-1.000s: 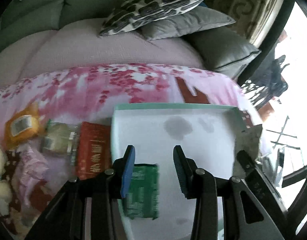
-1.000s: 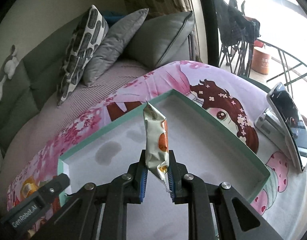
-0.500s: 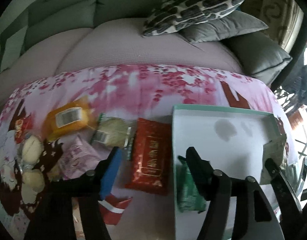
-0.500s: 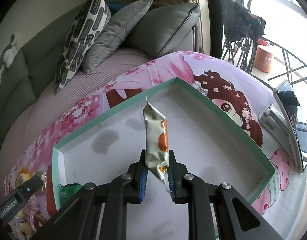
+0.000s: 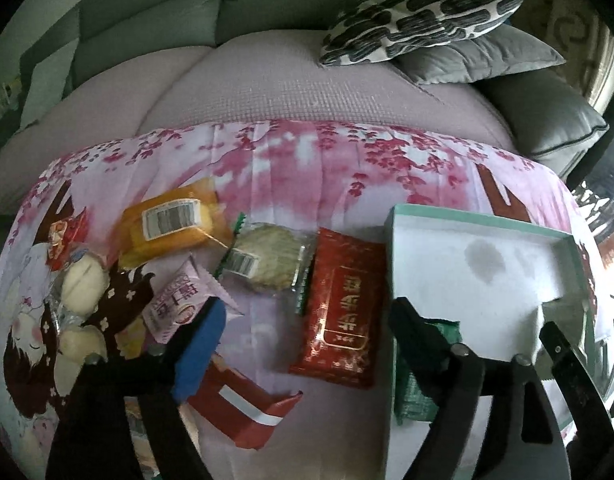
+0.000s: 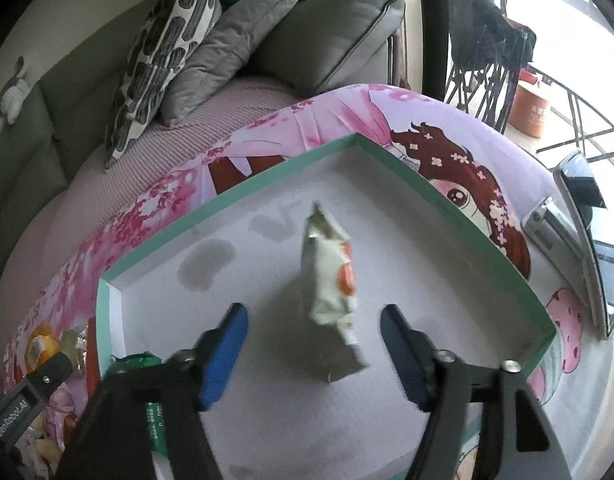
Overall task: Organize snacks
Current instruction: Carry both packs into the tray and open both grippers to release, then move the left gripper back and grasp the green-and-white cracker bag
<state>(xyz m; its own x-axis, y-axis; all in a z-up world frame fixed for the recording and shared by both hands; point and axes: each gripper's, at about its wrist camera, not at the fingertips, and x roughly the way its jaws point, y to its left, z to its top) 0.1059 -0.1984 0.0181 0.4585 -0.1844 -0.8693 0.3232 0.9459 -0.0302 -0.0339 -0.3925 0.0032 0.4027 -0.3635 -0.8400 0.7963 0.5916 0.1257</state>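
Left wrist view: left tool (image 5: 303, 344), jaws wide apart and just opened further, nothing between the pads; it hung over the pink floral cloth (image 5: 291, 168) covering the bench. Under and before it lay loose snacks: red packet with gold lettering (image 5: 343, 308) just beside the left wall of the green-rimmed tray (image 5: 479, 220); clear-wrapped pale biscuit (image 5: 267, 264) touching the red packet's left edge; orange packet with barcode label (image 5: 171, 228) further left; pink sachet (image 5: 183, 304) beside the blue pad; red-and-white wrapper (image 5: 243, 408) nearest the camera; pale round buns in clear film (image 5: 83, 284) at far left. Green packet (image 5: 415, 384) lay inside the tray against its left wall, partly hidden by the right finger. Patterned cushion (image 5: 423, 8) on the sofa behind. Right wrist view: right tool (image 6: 313, 344), jaws spread and just opened, pads clear of the white-and-orange snack packet (image 6: 331, 276), which sat between and ahead of them on the tray's white floor, blurred; whether fully at rest could not be told. Tray rim (image 6: 243, 196) teal; green packet (image 6: 147, 364) at the tray's near left corner. Phone on a stand (image 6: 587, 232) to the right of the tray.
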